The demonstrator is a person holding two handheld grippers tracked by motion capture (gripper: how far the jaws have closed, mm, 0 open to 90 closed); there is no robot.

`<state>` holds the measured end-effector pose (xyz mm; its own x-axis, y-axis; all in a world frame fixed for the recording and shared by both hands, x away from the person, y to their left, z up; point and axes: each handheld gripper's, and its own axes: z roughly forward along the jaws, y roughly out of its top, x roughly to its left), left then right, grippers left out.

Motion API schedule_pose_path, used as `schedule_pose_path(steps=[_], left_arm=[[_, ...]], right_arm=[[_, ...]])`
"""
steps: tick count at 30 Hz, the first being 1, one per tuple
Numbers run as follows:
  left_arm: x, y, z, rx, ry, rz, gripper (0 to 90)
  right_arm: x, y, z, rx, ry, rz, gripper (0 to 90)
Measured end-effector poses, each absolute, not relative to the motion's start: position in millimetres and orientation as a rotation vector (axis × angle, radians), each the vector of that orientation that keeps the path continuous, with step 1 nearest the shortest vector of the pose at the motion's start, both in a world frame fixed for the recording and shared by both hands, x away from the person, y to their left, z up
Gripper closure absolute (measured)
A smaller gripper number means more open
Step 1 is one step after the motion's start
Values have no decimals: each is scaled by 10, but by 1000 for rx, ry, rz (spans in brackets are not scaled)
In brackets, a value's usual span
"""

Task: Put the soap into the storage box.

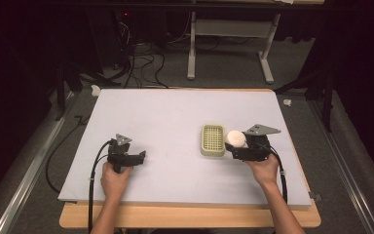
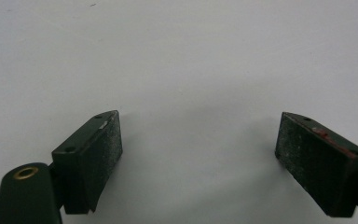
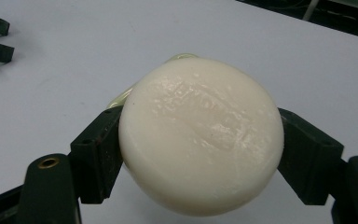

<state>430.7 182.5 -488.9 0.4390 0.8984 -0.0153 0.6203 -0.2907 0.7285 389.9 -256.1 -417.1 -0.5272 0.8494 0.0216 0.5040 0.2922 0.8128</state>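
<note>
Dark floor and a tangle of cables frame the scene, with a grey metal stand at the back, and front and centre sits the table, its pale lavender top resting on a wooden board. Largest thing on it next: the person's two forearms coming in from the near edge, one hand on each tool. Over on the left, the left gripper rests low on the table near the front edge, and in the left gripper view its jaws stand wide apart with nothing but bare tabletop between them. Across on the right, the right gripper is held just beside the soap dish, a pale yellow-green rectangular tray with a grid of holes, lying flat right of the table's centre. And there is the catch: the soap, a round, creamy white bar, is clamped between the right jaws, both pads pressing on its opposite edges in the right gripper view. It is held clear of the table, right at the dish's right-hand edge, and a sliver of the dish peeks out behind the bar. The two grippers are well apart.
</note>
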Motion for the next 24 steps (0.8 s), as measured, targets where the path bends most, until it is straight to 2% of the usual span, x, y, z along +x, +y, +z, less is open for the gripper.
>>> schedule_pose_path(steps=[24], left_arm=[[4305,1824,-4889,2022,1271,532,151]], right_arm=[[4205,-2122,-4165,1150,2263,1010,247]])
